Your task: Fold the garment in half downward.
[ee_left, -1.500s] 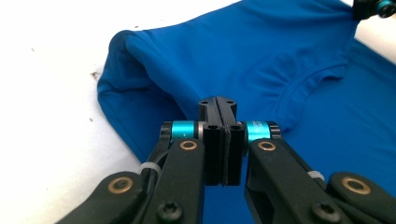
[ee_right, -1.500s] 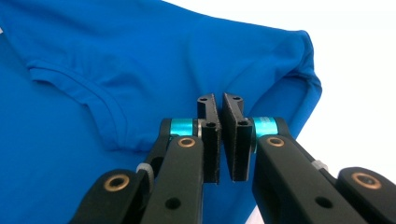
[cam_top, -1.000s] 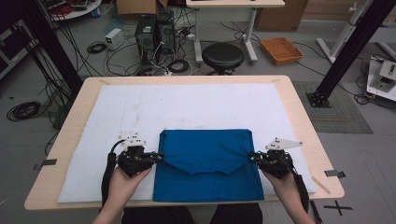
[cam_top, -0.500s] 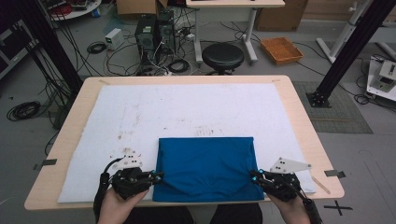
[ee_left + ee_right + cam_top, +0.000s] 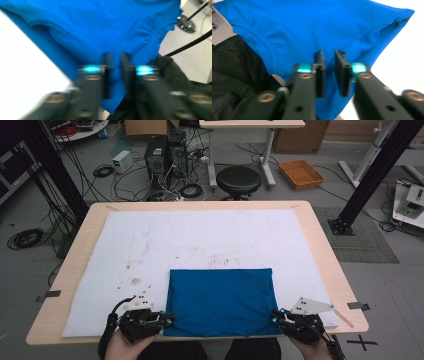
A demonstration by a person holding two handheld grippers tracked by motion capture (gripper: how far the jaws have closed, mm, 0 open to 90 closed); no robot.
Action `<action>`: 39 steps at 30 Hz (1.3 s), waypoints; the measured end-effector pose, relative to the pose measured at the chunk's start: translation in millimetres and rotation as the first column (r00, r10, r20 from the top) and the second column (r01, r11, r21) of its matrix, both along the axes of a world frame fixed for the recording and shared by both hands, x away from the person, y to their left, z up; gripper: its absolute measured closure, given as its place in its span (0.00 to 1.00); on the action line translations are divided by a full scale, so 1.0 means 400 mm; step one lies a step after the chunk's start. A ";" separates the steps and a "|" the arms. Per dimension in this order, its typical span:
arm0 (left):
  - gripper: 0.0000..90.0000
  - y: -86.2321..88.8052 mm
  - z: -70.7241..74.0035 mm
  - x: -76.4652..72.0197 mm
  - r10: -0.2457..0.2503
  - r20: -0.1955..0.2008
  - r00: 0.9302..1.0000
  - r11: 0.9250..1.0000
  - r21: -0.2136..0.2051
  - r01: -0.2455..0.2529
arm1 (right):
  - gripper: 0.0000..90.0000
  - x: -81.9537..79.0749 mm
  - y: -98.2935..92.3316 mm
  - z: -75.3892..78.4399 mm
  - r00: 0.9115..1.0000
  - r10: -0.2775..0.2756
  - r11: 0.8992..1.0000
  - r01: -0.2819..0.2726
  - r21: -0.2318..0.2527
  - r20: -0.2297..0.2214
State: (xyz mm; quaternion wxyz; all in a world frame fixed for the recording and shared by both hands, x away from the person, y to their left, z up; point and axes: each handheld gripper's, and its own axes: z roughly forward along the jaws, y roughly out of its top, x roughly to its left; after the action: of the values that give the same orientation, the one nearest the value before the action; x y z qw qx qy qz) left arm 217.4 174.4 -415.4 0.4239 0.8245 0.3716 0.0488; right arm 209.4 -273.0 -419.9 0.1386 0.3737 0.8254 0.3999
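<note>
A blue garment [image 5: 220,300] lies folded into a rectangle on the white mat [image 5: 200,235], at the table's near edge. My left gripper [image 5: 167,320] sits at its near left corner and my right gripper [image 5: 276,316] at its near right corner. In the left gripper view, the left gripper [image 5: 116,53] has a narrow gap between its jaws, with blue cloth [image 5: 100,27] lying in it. In the right gripper view, the right gripper [image 5: 329,52] also stands slightly parted over the cloth [image 5: 312,25]. Both pairs of jaws have just been opening, and the pads no longer pinch the fabric.
The mat covers most of the wooden table [image 5: 325,250]. Behind the table stand a black stool [image 5: 238,179], computer towers [image 5: 160,155] with cables, and an orange tray [image 5: 301,172]. A person's dark clothing [image 5: 234,75] is at the near edge.
Both grippers drew the cloth's upper layer toward the near edge, finishing the fold. The garment now lies flat and both pairs of jaws have parted.
</note>
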 end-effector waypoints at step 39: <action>0.96 -0.021 -0.072 0.336 0.259 0.094 0.961 0.957 0.109 -0.269 | 0.97 0.376 -0.002 -0.064 0.968 -0.247 0.969 0.246 -0.035 -0.042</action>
State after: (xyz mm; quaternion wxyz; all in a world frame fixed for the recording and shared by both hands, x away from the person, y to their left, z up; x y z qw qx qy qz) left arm 352.0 166.0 -444.0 0.3772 0.7891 0.4578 0.1598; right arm 359.8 -273.6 -445.5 0.1737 0.4805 0.7812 0.3586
